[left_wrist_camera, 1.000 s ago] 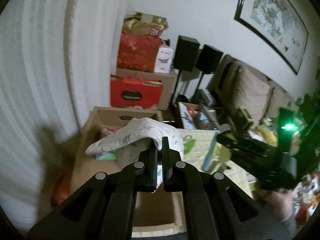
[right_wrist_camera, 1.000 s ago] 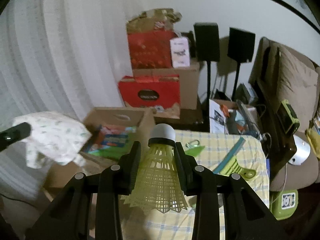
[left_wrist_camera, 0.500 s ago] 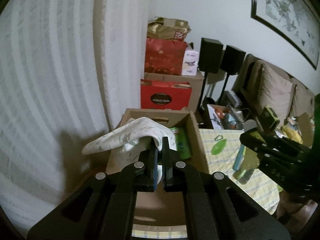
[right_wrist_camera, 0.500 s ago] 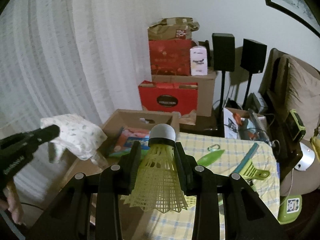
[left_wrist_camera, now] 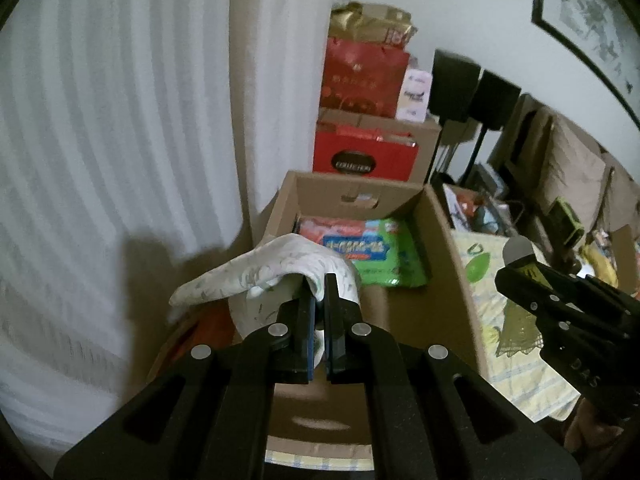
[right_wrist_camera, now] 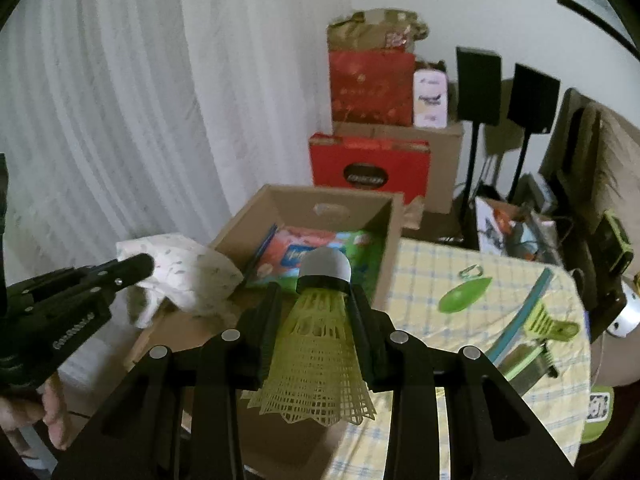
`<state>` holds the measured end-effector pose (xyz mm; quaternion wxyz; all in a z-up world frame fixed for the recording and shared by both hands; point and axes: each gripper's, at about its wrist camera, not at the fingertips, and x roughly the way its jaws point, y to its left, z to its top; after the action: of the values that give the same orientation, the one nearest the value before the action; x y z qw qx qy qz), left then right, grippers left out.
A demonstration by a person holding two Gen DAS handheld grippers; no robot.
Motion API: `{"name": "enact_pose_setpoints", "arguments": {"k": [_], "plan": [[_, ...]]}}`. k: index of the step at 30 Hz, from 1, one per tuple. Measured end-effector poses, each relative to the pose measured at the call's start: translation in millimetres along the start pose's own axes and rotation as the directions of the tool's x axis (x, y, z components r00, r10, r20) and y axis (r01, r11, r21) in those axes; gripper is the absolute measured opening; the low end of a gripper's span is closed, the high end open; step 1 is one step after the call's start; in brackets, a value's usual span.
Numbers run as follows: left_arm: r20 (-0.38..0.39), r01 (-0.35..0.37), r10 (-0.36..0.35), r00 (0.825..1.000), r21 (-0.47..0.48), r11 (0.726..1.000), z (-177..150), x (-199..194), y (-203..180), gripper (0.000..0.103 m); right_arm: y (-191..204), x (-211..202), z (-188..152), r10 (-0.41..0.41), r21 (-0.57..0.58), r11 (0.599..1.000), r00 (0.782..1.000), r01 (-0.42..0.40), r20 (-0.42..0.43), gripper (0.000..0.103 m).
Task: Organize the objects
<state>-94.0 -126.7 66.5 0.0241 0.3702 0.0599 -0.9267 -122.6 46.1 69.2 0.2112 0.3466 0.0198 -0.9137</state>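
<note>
Left wrist view: we see our left gripper (left_wrist_camera: 319, 294) w/ jaws pinched tight on a white patterned cloth (left_wrist_camera: 264, 270), which drapes over the fingertips and hangs to the left, above the near-left part of an open cardboard box (left_wrist_camera: 436, 232). Inside the box lies a red, blue & green packet (left_wrist_camera: 360, 246), flat on the bottom. Behind the box stand stacked red boxes (left_wrist_camera: 362, 118) and two black speakers (left_wrist_camera: 474, 88) by the wall; a white curtain (left_wrist_camera: 112, 140) fills the left side. At the right edge our right gripper (left_wrist_camera: 516, 258) comes in, carrying a yellow shuttlecock (left_wrist_camera: 516, 322) over a yellow checked tablecloth (left_wrist_camera: 500, 320). Right wrist view: we see the right gripper (right_wrist_camera: 316, 292) partly closed, its two fingers clamping the shuttlecock (right_wrist_camera: 320, 344) by the neck, grey cork tip pointing fwd, mesh skirt flaring back toward the camera. It sits above the near edge of the box (right_wrist_camera: 390, 232), w/ the packet (right_wrist_camera: 304, 248) just beyond the tip. To the left the left gripper (right_wrist_camera: 138, 264) holds the cloth (right_wrist_camera: 184, 276) beside the box's left wall; a person's hand (right_wrist_camera: 36, 412) grips its handle. On the tablecloth (right_wrist_camera: 440, 280) to the right lie a green leaf-shaped item (right_wrist_camera: 464, 296), a small clear carabiner-like clip (right_wrist_camera: 472, 270), and a green clip w/ a teal strip (right_wrist_camera: 548, 324).
</note>
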Motion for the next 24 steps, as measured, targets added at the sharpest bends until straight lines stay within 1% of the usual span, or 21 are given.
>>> {"name": "enact_pose_setpoints", "arguments": {"k": [5,7,10,12,13,14,15,18,20,22,24], "plan": [[-0.053,0.007,-0.007,0.999,0.010,1.000,-13.6,17.8,3.8,0.004,13.7,23.0,-13.2,0.035,-0.009,0.999,0.997,-0.035,-0.070,0.034],[-0.067,0.013,-0.013,0.998,0.011,1.000,-18.2,22.2,3.3,0.005,18.9,32.0,-20.3,0.037,-0.015,0.999,0.995,-0.039,-0.091,0.034],[-0.083,0.013,-0.012,0.996,0.014,1.000,-24.8,28.1,1.7,0.016,21.4,44.4,-28.5,0.039,-0.011,0.999,0.992,-0.040,-0.116,0.035],[-0.084,0.009,-0.007,0.996,0.016,1.000,-29.7,30.6,0.5,0.029,20.3,51.0,-33.7,0.036,-0.003,0.999,0.991,-0.037,-0.125,0.035],[-0.084,0.007,-0.006,0.996,0.016,1.000,-31.4,31.3,0.7,0.033,19.5,53.5,-36.0,0.033,-0.002,0.999,0.991,-0.034,-0.128,0.035],[-0.082,0.006,-0.005,0.997,0.015,1.000,-33.5,31.9,0.4,0.041,18.5,55.5,-37.8,0.030,0.000,1.000,0.991,-0.031,-0.130,0.035],[-0.081,0.004,-0.003,0.997,0.015,1.000,-34.4,32.3,1.1,0.046,17.8,56.8,-38.6,0.028,0.002,1.000,0.991,-0.028,-0.132,0.035],[-0.077,-0.005,0.006,0.997,0.015,1.000,-37.7,32.8,1.7,0.052,14.1,58.4,-41.4,0.025,0.008,1.000,0.991,-0.025,-0.133,0.035],[-0.075,-0.004,0.004,0.997,0.007,1.000,-39.8,33.2,3.2,0.057,13.4,57.9,-42.5,0.022,0.004,1.000,0.991,-0.022,-0.128,0.042],[-0.071,0.002,-0.003,0.997,-0.008,1.000,-41.7,31.9,5.7,0.062,12.0,55.3,-43.8,0.016,0.000,1.000,0.993,-0.016,-0.120,0.044],[-0.065,0.005,-0.006,0.998,-0.016,1.000,-42.7,30.0,8.7,0.070,9.2,51.4,-44.1,0.017,0.003,1.000,0.994,-0.017,-0.109,0.047]]}}
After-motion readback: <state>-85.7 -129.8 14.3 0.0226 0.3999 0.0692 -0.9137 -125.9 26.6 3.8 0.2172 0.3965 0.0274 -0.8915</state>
